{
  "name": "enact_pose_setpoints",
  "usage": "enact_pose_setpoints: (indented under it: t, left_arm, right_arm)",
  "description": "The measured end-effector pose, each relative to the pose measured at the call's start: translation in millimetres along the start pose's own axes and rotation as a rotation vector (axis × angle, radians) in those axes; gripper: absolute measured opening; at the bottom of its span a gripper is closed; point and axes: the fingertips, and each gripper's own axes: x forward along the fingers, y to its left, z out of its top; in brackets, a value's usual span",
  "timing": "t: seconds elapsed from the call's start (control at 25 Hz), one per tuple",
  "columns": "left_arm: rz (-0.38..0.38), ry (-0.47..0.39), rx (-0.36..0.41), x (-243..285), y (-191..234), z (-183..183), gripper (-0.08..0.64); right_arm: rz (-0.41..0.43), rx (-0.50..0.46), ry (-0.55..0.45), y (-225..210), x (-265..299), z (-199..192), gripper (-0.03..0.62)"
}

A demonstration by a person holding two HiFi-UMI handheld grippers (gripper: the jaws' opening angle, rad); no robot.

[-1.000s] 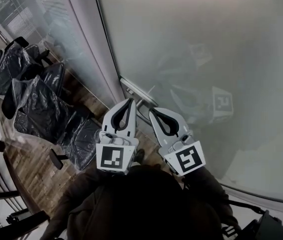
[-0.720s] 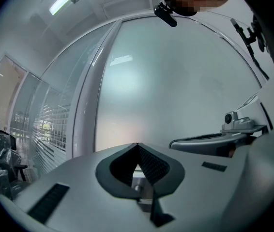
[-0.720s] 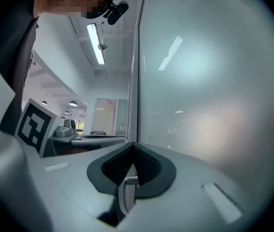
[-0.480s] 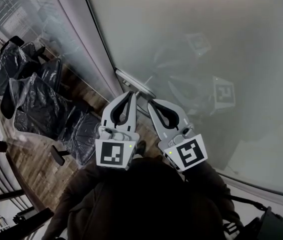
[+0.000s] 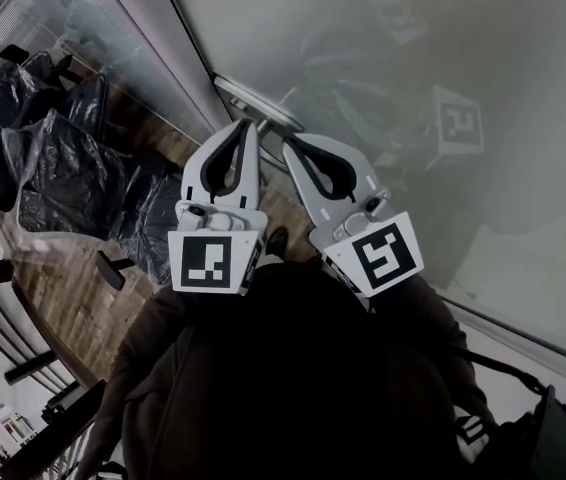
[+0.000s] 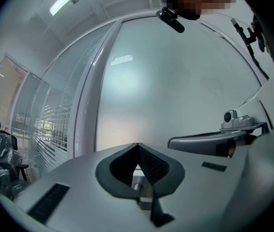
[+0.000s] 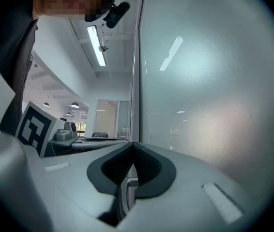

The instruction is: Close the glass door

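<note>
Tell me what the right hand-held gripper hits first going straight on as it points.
Probably the frosted glass door, close by its metal handle: the right hand-held gripper aims there with jaws together. Depth is hard to judge.

Tall frosted glass door (image 5: pixel 413 58), milky grey-white, standing upright and filling the right of the scene. A slim silver handle (image 5: pixel 251 101) runs across the pane near its left edge, close to a pale upright frame post (image 5: pixel 178 48). Whether the door is fully shut cannot be told
</note>
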Motion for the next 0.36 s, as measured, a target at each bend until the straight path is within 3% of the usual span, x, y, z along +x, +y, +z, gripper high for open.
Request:
enact_pose_setpoints:
  t: [0.2, 0.36]
  left_arm:
    - [0.017, -0.014, -0.018, -2.3, 3.3, -2.4, -0.003]
    - [-0.019, -0.002, 0.002, -2.0, -1.8, -8.4, -0.003]
  right_arm:
    - [0.001, 0.021, 0.017, 4.9, 1.0, -7.6, 0.000]
    - [-0.001, 0.028, 0.021, 3.9, 0.7, -7.8, 0.002]
